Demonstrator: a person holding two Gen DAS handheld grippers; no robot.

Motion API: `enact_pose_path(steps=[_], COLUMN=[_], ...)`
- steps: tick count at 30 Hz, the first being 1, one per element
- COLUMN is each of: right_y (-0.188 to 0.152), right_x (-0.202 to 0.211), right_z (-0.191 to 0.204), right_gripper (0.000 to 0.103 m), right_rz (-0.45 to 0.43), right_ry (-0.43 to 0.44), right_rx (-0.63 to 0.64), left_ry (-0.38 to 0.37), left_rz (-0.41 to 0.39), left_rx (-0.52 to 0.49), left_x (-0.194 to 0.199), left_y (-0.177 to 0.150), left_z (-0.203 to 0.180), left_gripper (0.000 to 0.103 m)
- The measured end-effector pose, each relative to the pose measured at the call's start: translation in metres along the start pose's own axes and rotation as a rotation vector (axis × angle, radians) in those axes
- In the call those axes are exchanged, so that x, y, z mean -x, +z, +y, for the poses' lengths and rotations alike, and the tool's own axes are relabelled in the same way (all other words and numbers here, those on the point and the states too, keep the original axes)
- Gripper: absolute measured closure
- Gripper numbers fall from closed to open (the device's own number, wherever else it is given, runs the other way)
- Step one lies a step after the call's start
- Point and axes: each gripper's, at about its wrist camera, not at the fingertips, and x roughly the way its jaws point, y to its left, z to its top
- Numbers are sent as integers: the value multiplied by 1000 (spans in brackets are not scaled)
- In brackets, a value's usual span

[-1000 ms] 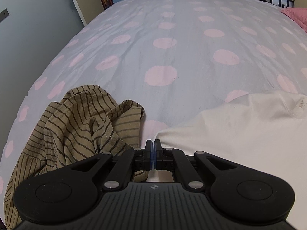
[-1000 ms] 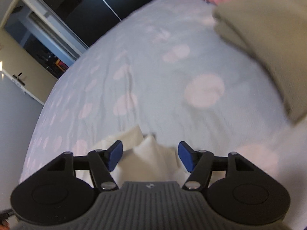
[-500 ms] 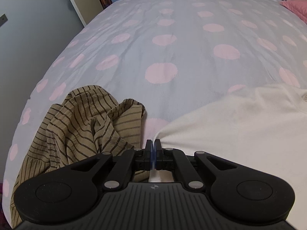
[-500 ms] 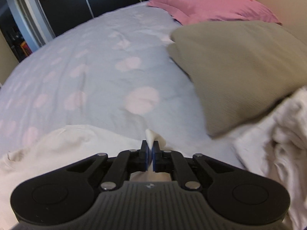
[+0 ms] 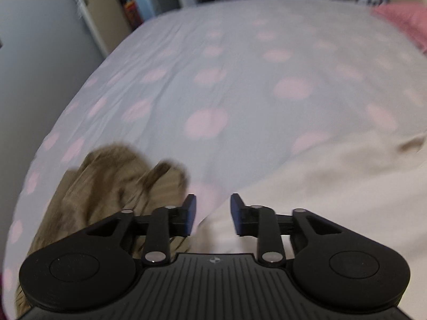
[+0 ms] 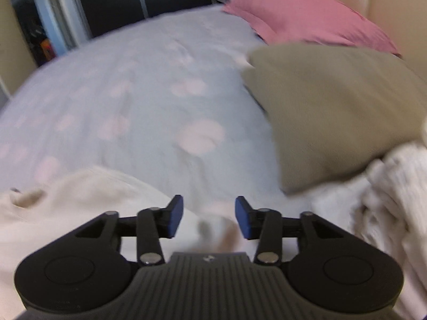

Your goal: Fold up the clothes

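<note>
A cream shirt (image 5: 333,186) lies spread on the dotted bedspread (image 5: 240,80). My left gripper (image 5: 212,210) hovers over the shirt's left corner with its jaws opening; the pads do not press the cloth. In the right wrist view the same cream shirt (image 6: 80,200) fills the lower left. My right gripper (image 6: 209,217) is above the shirt's right corner, jaws opening, and the corner lies loose below the gap. Both pictures are blurred by motion.
A crumpled tan striped garment (image 5: 106,186) lies left of the left gripper. An olive pillow (image 6: 333,106) and a pink pillow (image 6: 307,18) sit at the right, with a white knitted cloth (image 6: 387,200) below them. The bed's left edge (image 5: 66,112) drops off toward a door.
Both grippers were shut on the shirt's corners half a second ago and have now let go and opened. Both views have shifted a little and blurred.
</note>
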Motion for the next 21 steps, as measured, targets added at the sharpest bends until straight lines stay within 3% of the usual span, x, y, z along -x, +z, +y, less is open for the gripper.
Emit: enact_pose_path(steps=[4, 12, 17, 19, 21], right_y=[8, 17, 20, 19, 18], right_x=[-12, -49, -78, -89, -99], right_z=[21, 71, 91, 99, 107], right_gripper=[50, 48, 41, 29, 25], right_rz=[6, -6, 4, 21, 39], right_ry=[116, 223, 282, 302, 325], right_rx=[31, 191, 218, 228, 239], left_ry=[-100, -174, -210, -214, -209], left_rz=[-58, -45, -22, -14, -23], left_rx=[-27, -85, -90, -113, -127], left_x=[-6, -53, -79, -86, -90], left_y=[11, 21, 18, 16, 16], left_z=[-21, -57, -66, -72, -76], left_gripper=[59, 54, 51, 51, 50])
